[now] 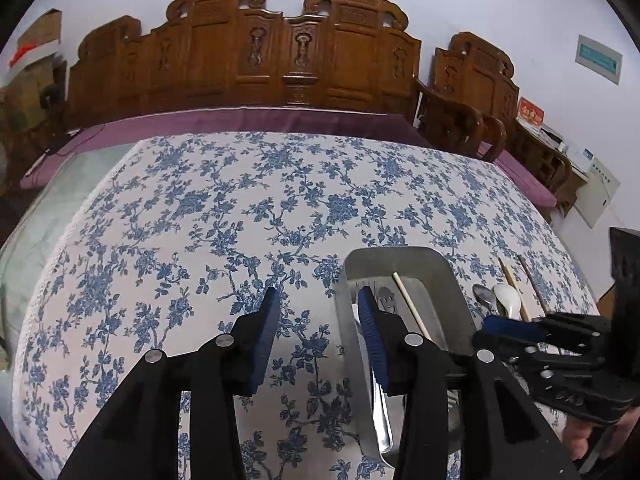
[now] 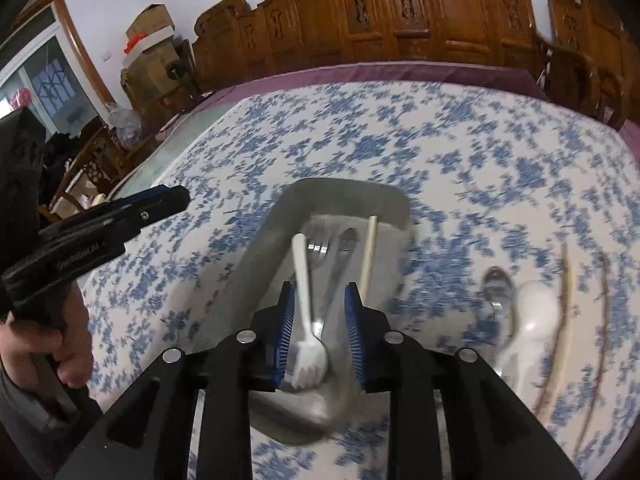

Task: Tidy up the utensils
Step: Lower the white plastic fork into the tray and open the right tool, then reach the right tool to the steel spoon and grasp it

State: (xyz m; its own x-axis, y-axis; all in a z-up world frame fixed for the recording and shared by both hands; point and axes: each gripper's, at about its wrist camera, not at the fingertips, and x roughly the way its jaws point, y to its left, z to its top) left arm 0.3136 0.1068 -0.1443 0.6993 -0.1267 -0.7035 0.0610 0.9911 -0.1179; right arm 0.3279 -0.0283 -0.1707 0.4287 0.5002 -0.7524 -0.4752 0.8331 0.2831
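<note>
Floral tablecloth (image 1: pixel 200 220) holds metal tray (image 2: pixel 280 216) with white plastic fork (image 2: pixel 304 320), steel utensils. Right gripper (image 2: pixel 320 332) spread, fork between pads, grip unclear. Left gripper (image 1: pixel 320 336) released.

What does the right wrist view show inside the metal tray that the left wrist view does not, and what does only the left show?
Only the right wrist view shows the white plastic fork and the metal fork in the metal tray, between the open right tool.

Only the left wrist view shows the open left tool astride the tray's left wall.

Both show the tray, one chopstick inside, and spoons on the floral tablecloth.
</note>
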